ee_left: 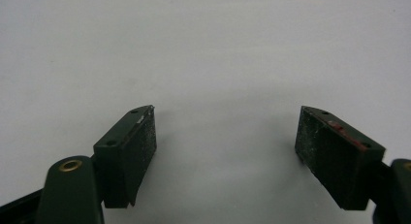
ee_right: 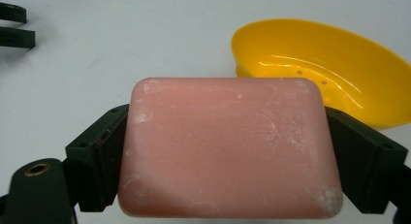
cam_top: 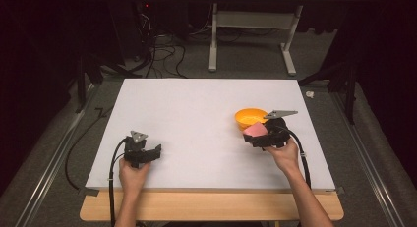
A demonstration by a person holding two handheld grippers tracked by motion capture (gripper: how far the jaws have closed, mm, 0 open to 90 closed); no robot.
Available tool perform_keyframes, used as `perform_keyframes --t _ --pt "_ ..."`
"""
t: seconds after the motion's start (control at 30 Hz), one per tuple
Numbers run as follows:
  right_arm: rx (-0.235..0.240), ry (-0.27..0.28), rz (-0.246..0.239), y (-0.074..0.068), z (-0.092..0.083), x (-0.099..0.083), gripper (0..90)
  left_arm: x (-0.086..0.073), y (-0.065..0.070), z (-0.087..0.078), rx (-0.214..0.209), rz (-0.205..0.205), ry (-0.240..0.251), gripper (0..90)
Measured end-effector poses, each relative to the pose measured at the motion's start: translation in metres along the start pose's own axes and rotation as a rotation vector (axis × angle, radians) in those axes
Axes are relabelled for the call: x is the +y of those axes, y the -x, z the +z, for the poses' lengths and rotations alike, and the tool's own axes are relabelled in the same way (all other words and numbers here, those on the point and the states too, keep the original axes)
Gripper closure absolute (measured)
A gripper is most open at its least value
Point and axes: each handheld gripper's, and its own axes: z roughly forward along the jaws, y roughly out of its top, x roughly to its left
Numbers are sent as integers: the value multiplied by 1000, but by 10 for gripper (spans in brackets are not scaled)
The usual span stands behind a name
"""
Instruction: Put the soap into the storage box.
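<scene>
Right gripper (ee_right: 228,156) is clamping the soap (ee_right: 228,151) beside the dish (ee_right: 339,73); centre it over the dish before releasing. Left gripper (ee_left: 225,146) is idling, jaws apart.

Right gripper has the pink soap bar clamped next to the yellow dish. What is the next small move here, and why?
Probably carry the pink soap bar a little forward over the yellow dish, then open. The right gripper grips the bar by both ends, the dish looks empty, and the left gripper sits open, far off.
</scene>
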Motion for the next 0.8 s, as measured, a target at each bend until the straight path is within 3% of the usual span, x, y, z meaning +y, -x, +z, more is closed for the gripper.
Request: perform_keyframes --t 0.8 --pt "-58 13 95 18 -8 27 137 0 -1 0 -6 -9 -3 229"
